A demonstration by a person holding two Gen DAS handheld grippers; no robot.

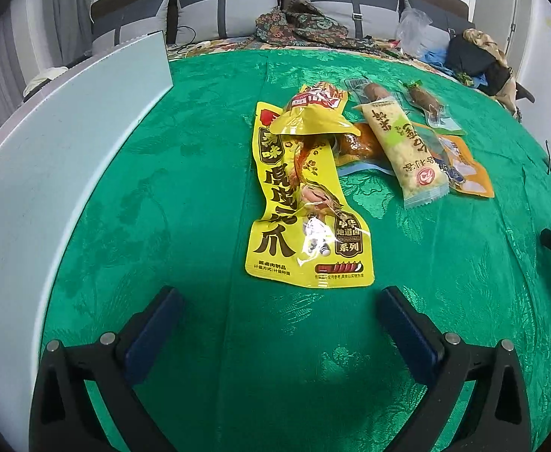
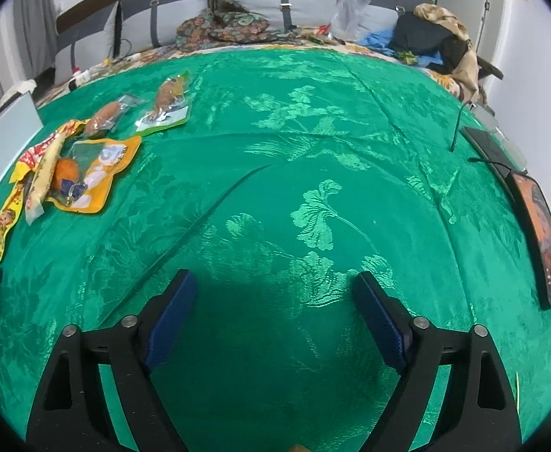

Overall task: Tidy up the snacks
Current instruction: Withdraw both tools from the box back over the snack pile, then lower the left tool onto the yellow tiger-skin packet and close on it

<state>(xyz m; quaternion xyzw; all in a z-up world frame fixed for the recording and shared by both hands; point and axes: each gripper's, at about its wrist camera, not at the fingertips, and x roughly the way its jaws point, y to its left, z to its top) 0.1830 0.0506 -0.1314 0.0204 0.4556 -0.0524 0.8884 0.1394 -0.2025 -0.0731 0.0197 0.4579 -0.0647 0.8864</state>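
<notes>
The left gripper [image 1: 279,301] has its two black fingers [image 1: 155,324] spread wide, with dark blue pads, and nothing is between them. It hangs over a green cloth [image 1: 200,188] that is shiny, with leaf and flower shapes woven in. The cloth covers the surface.

Just past the fingers, at 12 o'clock, lies a long yellow packet [image 1: 294,203]. It is flat, crinkly plastic with big dark letters and a clear window. A smaller yellow and red packet [image 1: 313,113] lies across its top end. At about 1 o'clock is a pale cream stick packet [image 1: 407,147], long and puffy. It lies on an orange pouch [image 1: 463,173] and a clear pouch with a round orange-brown lump [image 1: 354,145] inside. Farther back are two see-through packets, each with a brown sausage shape [image 1: 377,92] in it. All the snacks are bunched close together, some touching.

At 9 o'clock stands a smooth pale blue-white board [image 1: 68,132].

The right gripper [image 2: 275,301] is also spread wide and holds nothing. Only green cloth lies under it. From this side the snack pile [image 2: 76,165] is well away at 10 o'clock. At 3 o'clock a flat dark phone [image 2: 550,241] lies near the cloth's edge.

At the back are grey cushions [image 1: 222,7].
</notes>
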